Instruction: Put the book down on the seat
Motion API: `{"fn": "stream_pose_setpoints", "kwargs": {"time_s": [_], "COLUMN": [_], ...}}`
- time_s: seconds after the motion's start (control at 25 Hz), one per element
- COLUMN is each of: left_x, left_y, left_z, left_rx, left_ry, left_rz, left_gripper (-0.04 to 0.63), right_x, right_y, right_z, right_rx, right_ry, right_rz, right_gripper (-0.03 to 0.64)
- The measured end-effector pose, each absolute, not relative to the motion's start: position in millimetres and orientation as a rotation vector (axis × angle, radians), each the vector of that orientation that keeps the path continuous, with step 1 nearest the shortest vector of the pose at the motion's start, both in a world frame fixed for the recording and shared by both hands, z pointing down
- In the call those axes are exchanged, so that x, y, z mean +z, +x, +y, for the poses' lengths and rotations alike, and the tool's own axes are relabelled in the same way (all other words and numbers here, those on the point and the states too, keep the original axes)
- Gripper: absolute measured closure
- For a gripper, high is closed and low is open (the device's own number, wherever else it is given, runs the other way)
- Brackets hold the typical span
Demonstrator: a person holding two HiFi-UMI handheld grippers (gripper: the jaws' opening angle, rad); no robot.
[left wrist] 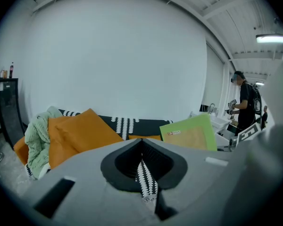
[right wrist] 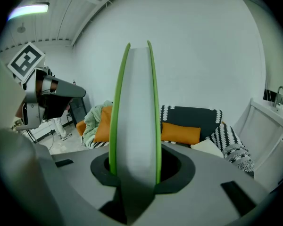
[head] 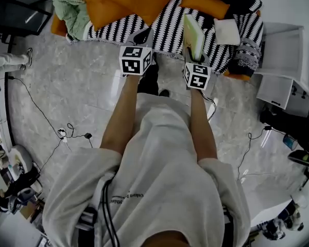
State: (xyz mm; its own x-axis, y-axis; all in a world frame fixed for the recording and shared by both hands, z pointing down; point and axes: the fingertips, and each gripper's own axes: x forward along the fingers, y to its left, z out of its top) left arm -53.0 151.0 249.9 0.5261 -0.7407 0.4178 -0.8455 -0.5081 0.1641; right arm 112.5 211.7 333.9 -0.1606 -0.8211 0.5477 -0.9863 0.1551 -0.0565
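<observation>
A green-covered book (head: 193, 35) stands upright on edge over the striped sofa seat (head: 167, 24), with my right gripper (head: 192, 49) shut on its lower part. The right gripper view looks edge-on at the book (right wrist: 134, 102), with white pages between green covers and the jaws closed on both sides. My left gripper (head: 141, 36) hovers at the seat's front edge, to the left of the book, shut and holding nothing; only a thin slit shows the striped cover between its jaws. From the left gripper view the book (left wrist: 191, 134) shows at the right.
On the sofa lie a big orange cushion (head: 123, 1), a green knitted blanket (head: 69, 6), a white cushion (head: 226, 31) and a patterned grey one (head: 245, 55). White cabinets (head: 280, 60) stand at the right. Cables (head: 67, 133) trail on the floor. Another person (left wrist: 243, 102) stands far right.
</observation>
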Motion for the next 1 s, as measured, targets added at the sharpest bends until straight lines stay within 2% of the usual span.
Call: {"fn": "stream_pose_setpoints", "kwargs": {"time_s": [1.0], "left_x": [309], "left_y": [0], "left_z": [-18], "left_rx": [0.496], "left_ry": [2.414], "left_rz": [-1.025], "left_gripper": [0.586], "right_x": [366], "right_y": [172], "right_z": [84], "right_rx": [0.664], "right_ry": [1.732], "right_rz": [-1.747], "right_gripper": [0.489]}}
